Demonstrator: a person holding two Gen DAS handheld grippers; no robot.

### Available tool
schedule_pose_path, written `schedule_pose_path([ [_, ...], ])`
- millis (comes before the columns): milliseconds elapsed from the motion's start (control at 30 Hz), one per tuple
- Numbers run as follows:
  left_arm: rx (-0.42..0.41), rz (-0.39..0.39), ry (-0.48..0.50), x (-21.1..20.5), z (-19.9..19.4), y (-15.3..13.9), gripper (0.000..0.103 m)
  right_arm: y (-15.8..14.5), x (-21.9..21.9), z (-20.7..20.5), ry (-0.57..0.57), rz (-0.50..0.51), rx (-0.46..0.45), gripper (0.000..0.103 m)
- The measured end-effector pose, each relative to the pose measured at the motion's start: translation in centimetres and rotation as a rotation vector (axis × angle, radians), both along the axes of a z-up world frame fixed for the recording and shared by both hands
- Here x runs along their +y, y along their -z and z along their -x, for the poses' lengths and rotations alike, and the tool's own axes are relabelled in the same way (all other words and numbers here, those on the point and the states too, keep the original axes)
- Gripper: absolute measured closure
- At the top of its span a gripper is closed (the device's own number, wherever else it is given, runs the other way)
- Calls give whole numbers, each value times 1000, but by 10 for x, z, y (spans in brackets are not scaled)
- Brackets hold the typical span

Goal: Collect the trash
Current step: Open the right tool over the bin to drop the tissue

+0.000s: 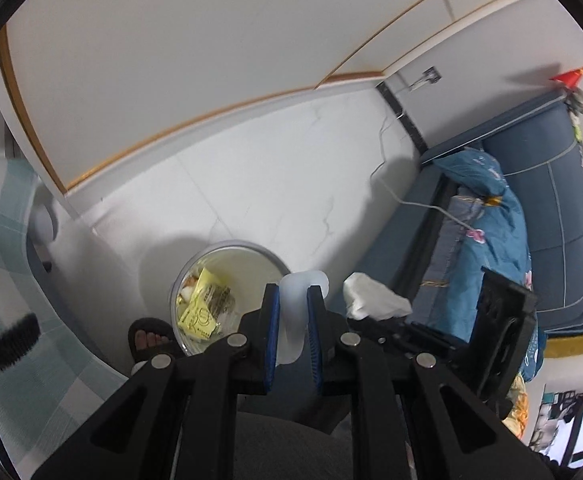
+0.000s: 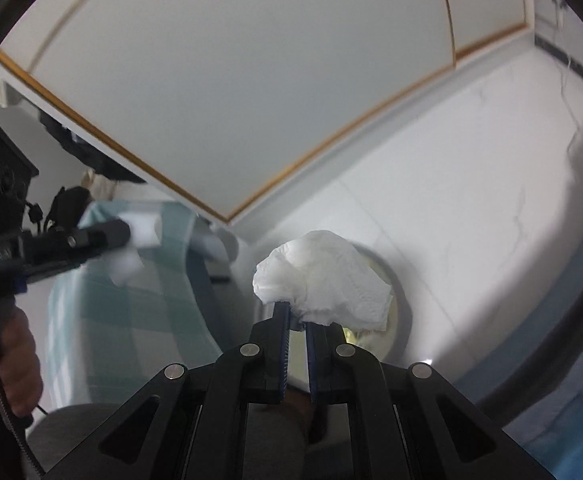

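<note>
So both grippers are loaded and hanging above the floor near the trash bin (image 1: 227, 300). The left gripper (image 1: 294, 300) is clamped on a flattened translucent plastic cup (image 1: 297, 312), long axis running out along the fingers. The right gripper (image 2: 297, 318) is pinched on a crumpled white tissue (image 2: 323, 280). What matters: the bin's open mouth sits below and a bit left of the cup, while the tissue looks almost right over the rim, so I'd guess the right hand drops first.
</note>
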State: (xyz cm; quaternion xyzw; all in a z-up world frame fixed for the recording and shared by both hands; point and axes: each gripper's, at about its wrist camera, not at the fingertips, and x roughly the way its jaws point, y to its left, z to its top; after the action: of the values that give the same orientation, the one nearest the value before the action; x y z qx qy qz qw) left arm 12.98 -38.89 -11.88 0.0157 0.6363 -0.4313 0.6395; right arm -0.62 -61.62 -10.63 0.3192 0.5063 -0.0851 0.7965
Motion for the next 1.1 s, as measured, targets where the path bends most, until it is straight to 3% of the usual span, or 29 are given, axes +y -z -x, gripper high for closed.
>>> schedule_pose_path([
  [167, 59, -49, -6, -10, -4, 21, 94, 37, -10, -2, 19, -115, 82, 93],
  [333, 112, -77, -22, -15, -8, 34, 93, 65, -9, -8, -4, -162, 148, 89],
  [433, 134, -83, -26, -17, -10, 40, 93, 73, -1, -10, -3, -176, 169, 74],
  [500, 141, -85, -26, -17, -11, 42, 93, 78, -2, -9, 6, -175, 183, 58],
  [700, 178, -114, -16, -21, -10, 57, 92, 72, -4, -1, 28, -165, 183, 55],
  [800, 198, -142, 12, -25, -5, 63, 92, 64, -9, 4, 60, -144, 171, 47],
  [1100, 199, -190, 56, -32, 0, 68, 88, 41, -23, 17, 144, -101, 94, 47],
])
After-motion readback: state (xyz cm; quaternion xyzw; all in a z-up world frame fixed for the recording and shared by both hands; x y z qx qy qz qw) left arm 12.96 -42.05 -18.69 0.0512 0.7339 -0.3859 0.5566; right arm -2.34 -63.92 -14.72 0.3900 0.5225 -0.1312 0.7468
